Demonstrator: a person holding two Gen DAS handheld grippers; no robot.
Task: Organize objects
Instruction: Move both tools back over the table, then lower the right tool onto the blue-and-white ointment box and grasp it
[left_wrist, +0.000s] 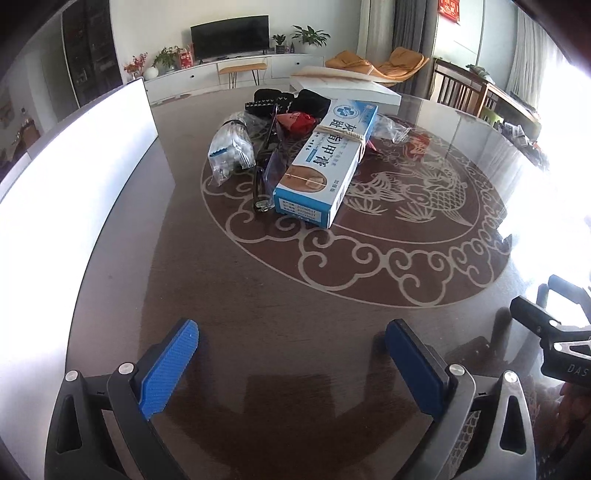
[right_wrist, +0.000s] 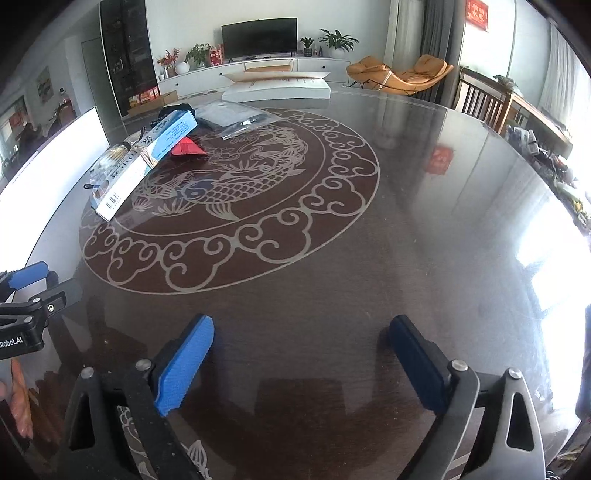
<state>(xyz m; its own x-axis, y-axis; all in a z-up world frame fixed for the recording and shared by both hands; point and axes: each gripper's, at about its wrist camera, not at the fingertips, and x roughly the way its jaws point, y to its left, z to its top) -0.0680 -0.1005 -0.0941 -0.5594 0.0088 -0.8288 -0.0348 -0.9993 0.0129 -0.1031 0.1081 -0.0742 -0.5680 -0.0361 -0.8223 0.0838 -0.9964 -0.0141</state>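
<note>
Both grippers spread wide and empty, nothing between the blue pads. Left gripper (left_wrist: 291, 363) hangs over bare glossy dark table (left_wrist: 258, 325) near its near edge, pointing down toward the pile; right gripper (right_wrist: 301, 365) same, over bare table near the near edge, well apart from the objects. The right tool's black frame shows at the right edge of the left wrist view, the left tool's blue pad and frame at the left edge of the right wrist view, so the two sit side by side. Pile sits toward the far-left part of the table, on the rim of the round fish-and-cloud pattern (left_wrist: 388, 236): long blue-and-white box (left_wrist: 325, 162) tied with a rubber band lies on top, tilted, one end toward the near edge; clear plastic bag (left_wrist: 231, 147) just left of it; black-framed glasses (left_wrist: 264, 173) between bag and box, partly under the box; red packet (left_wrist: 297, 122) and black fabric item (left_wrist: 295, 99) behind. White flat box (left_wrist: 347, 85) at the far edge. Tall white panel (left_wrist: 74, 177) stands along the left edge.
</note>
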